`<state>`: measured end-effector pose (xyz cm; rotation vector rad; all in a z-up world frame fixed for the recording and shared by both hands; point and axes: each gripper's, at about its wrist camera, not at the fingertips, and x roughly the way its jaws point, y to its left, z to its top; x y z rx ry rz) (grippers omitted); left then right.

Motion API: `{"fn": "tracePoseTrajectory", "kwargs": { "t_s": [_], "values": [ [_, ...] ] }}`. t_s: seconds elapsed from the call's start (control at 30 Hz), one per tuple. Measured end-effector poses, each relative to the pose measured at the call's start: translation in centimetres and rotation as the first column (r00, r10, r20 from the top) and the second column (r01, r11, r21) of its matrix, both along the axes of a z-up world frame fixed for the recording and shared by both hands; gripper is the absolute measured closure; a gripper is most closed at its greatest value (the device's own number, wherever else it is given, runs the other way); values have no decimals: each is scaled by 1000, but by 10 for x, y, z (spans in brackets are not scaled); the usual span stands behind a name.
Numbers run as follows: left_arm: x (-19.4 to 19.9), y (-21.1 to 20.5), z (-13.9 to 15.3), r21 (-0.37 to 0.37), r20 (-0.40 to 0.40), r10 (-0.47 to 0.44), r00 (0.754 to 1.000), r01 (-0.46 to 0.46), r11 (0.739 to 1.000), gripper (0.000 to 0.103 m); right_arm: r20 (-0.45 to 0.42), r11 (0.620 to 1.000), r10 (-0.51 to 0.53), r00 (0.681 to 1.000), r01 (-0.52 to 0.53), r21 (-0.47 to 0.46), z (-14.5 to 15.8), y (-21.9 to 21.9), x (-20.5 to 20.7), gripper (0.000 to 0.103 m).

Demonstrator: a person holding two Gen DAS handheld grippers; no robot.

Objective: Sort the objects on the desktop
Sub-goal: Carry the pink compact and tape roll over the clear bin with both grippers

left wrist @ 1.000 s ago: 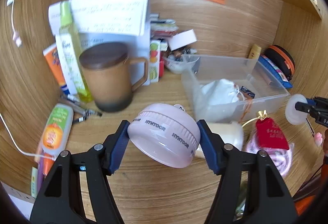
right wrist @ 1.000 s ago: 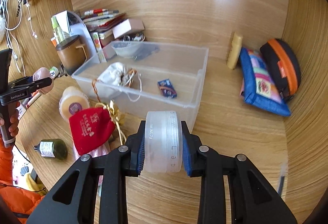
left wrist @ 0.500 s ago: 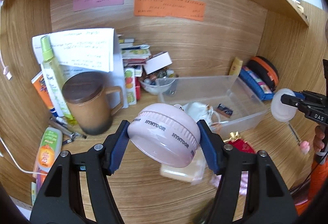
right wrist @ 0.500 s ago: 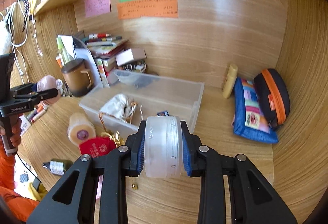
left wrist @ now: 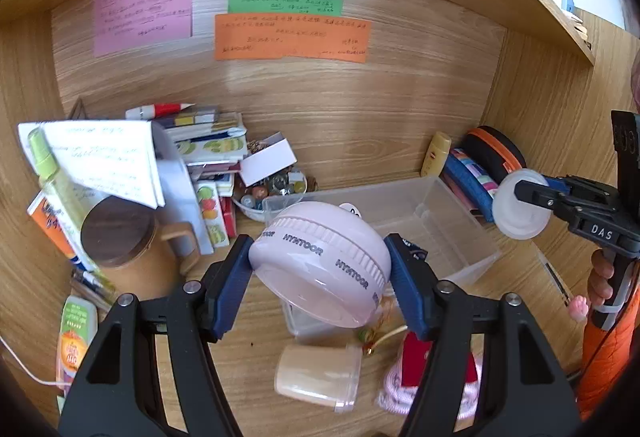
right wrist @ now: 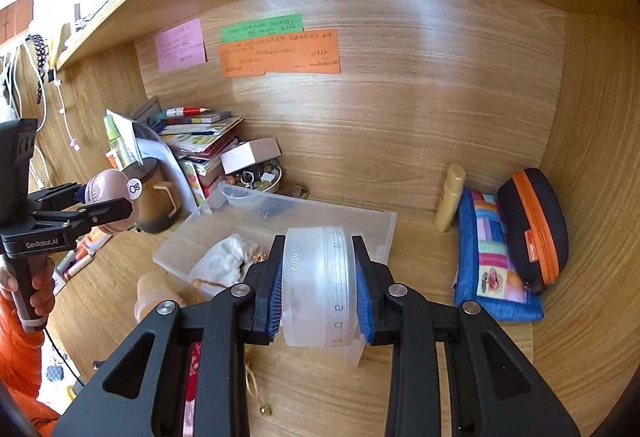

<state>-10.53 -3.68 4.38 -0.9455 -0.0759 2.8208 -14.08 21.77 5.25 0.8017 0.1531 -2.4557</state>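
Note:
My left gripper [left wrist: 320,273] is shut on a pink round HYKTOOR case [left wrist: 320,265] and holds it above the desk, in front of the clear plastic bin [left wrist: 448,233]. It shows at the left of the right wrist view [right wrist: 108,205]. My right gripper [right wrist: 320,289] is shut on a frosted white round jar [right wrist: 320,285], held above the bin's [right wrist: 376,229] near corner. That jar shows at the right of the left wrist view [left wrist: 520,209]. A white pouch [right wrist: 228,261] lies in the bin.
A brown lidded mug [left wrist: 124,253], a book stack [left wrist: 208,149], a bowl of trinkets [left wrist: 268,193] and bottles stand at back left. A beige jar [left wrist: 320,373] and red pouch [left wrist: 416,357] lie on the desk. A blue pouch [right wrist: 492,261], black-orange case [right wrist: 536,225] and yellow tube [right wrist: 450,197] sit right.
Both grippers have risen and tilted up with their loads, so the back wall notes and shelf fill more of each view. Both grips are unchanged.

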Motion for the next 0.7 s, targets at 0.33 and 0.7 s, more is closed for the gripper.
{"fn": "tracePoseTrajectory", "kwargs": {
  "t_s": [0.33, 0.7],
  "values": [
    [-36, 13, -6, -12, 41, -21, 999, 21, 1000, 38, 19, 1000, -7, 1000, 7, 3, -8, -15, -30, 76],
    [-72, 24, -24, -34, 97, -24, 995, 27, 999, 38, 72, 1000, 5, 997, -7, 23, -27, -38, -64, 76]
  ]
}}
